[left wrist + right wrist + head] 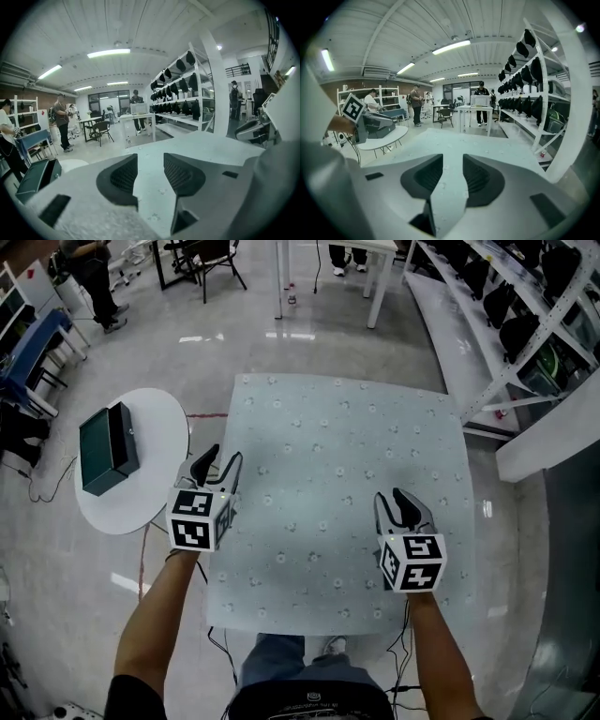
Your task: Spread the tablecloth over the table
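The pale green tablecloth point(337, 474) with small flower prints lies flat over the square table, its near edge hanging just in front of the person. My left gripper point(217, 461) hovers above the cloth's left edge, and its jaws stand open with nothing between them. My right gripper point(395, 502) hangs over the cloth's near right part, also open and empty. In the left gripper view the left gripper point(150, 174) shows only the cloth point(201, 146) beyond the gap between its fingers. In the right gripper view the right gripper point(453, 174) likewise frames bare cloth point(454, 139).
A round white side table point(159, 432) stands to the left with a dark green box point(106, 448) on it. White shelving point(525, 329) with dark helmets runs along the right. A white table point(330, 273), chairs and standing people are at the back. Cables trail on the floor near the person's feet.
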A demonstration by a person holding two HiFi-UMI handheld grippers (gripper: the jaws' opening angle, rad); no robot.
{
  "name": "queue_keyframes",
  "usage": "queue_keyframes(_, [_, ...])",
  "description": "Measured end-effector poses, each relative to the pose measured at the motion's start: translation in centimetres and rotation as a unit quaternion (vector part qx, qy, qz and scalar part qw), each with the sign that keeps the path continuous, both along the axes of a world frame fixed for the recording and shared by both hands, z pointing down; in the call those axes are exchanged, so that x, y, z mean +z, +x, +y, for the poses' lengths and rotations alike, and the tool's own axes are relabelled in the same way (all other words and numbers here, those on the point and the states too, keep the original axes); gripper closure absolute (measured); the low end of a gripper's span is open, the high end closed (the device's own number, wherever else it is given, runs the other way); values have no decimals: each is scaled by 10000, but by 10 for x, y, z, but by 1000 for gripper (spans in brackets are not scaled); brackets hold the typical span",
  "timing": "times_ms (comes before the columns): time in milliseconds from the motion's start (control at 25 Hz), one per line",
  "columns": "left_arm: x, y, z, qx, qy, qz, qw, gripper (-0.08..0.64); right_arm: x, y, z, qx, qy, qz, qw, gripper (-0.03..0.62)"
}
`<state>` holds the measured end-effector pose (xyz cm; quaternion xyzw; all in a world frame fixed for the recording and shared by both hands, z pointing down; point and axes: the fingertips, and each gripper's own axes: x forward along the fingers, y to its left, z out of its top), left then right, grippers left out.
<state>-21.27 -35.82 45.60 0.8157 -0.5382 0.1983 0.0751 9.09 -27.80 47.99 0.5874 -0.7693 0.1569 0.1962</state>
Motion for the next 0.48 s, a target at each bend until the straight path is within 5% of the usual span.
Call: queue_keyframes(480, [16, 28, 141, -358, -334, -179, 9986, 331, 16, 100, 111, -23, -175, -54, 9998, 409])
